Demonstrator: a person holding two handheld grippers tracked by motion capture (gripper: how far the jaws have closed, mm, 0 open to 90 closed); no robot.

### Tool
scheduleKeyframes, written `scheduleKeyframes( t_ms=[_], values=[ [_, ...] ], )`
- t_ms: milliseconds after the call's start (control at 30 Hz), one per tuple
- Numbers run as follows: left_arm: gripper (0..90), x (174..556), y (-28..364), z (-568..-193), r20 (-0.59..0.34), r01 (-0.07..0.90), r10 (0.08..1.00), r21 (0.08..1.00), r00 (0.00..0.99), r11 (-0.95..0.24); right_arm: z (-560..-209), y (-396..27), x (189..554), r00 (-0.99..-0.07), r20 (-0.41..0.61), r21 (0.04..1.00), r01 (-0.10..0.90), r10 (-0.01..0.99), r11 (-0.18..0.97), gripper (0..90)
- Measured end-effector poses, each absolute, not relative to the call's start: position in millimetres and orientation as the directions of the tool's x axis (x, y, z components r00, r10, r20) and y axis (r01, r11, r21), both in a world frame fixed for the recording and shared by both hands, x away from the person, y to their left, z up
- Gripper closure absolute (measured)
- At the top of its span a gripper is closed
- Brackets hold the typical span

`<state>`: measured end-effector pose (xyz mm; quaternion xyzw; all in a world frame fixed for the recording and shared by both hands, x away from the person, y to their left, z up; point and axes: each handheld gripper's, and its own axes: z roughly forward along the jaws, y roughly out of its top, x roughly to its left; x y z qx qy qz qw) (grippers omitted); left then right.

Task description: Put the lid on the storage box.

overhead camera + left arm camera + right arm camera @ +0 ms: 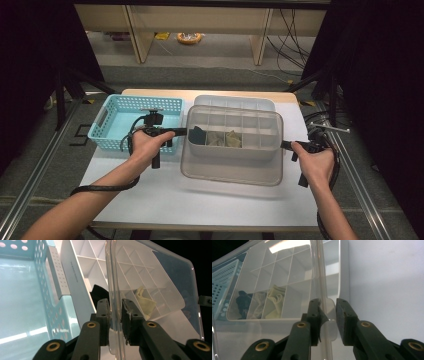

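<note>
we find the clear lid (231, 172) held in the air over the white divider box (234, 131) at table centre, tilted, its near edge low. the left gripper (184, 132) pinches its 9 o'clock rim, the right gripper (286, 145) its 3 o'clock tab; both sets of jaws stand narrow, clamped on thin plastic. we judge uneven lowering could twist the lid free or snag the blue basket (134, 123) at 10 o'clock. the cloths (221, 137) in the cells read blurred through the plastic.

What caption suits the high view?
Both grippers, left and right, hold a clear lid over the divided white box.
</note>
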<state>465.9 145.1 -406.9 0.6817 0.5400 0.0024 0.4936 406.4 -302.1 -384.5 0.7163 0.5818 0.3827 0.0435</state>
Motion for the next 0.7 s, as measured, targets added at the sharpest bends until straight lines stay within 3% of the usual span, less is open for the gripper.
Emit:
scheduleKeyframes(
  t_ms=[700],
  values=[
    [75.8, 487, 141, -404, -0.513, 0.728, 0.762, 0.681, 0.395, 0.080, -382, -302, 432, 0.038, 0.497, 0.505, 0.800, 0.867, -0.325, 74.4]
  ],
)
